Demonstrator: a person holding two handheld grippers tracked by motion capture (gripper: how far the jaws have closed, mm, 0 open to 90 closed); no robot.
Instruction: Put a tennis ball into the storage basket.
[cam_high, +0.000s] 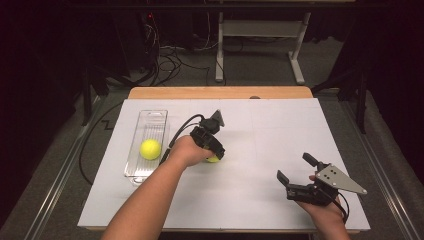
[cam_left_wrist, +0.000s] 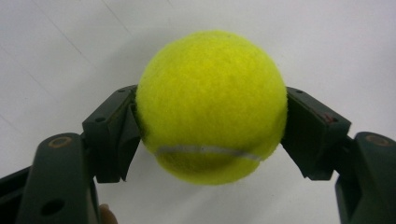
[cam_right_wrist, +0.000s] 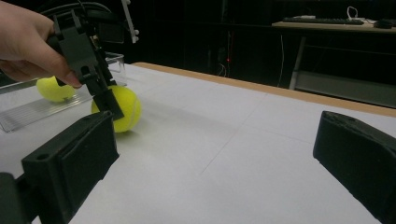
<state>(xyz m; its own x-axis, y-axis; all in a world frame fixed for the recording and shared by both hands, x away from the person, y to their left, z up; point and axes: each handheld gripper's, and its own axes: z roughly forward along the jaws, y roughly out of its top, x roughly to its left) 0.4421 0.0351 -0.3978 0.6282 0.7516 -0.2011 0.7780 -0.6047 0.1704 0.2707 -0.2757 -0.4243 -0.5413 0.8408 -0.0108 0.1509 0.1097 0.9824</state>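
A yellow tennis ball (cam_left_wrist: 211, 105) sits on the white table, squeezed from both sides by the pads of my left gripper (cam_left_wrist: 211, 126). From above, that ball (cam_high: 213, 159) peeks out under the left gripper (cam_high: 215, 152), which points down near the table's middle. The right gripper view shows the same ball (cam_right_wrist: 123, 108) resting on the table with the left gripper (cam_right_wrist: 109, 105) clamped on it. A second tennis ball (cam_high: 150, 149) lies in a clear plastic tray (cam_high: 151, 120) at the left. My right gripper (cam_high: 295, 173) hovers open at the front right, nothing between its jaws.
The white sheet (cam_high: 280, 130) covers a wooden table whose far edge (cam_high: 220, 92) shows bare. Desk legs and cables stand on the floor beyond. The clear tray (cam_right_wrist: 28, 114) with its ball (cam_right_wrist: 53, 89) lies just behind the left hand.
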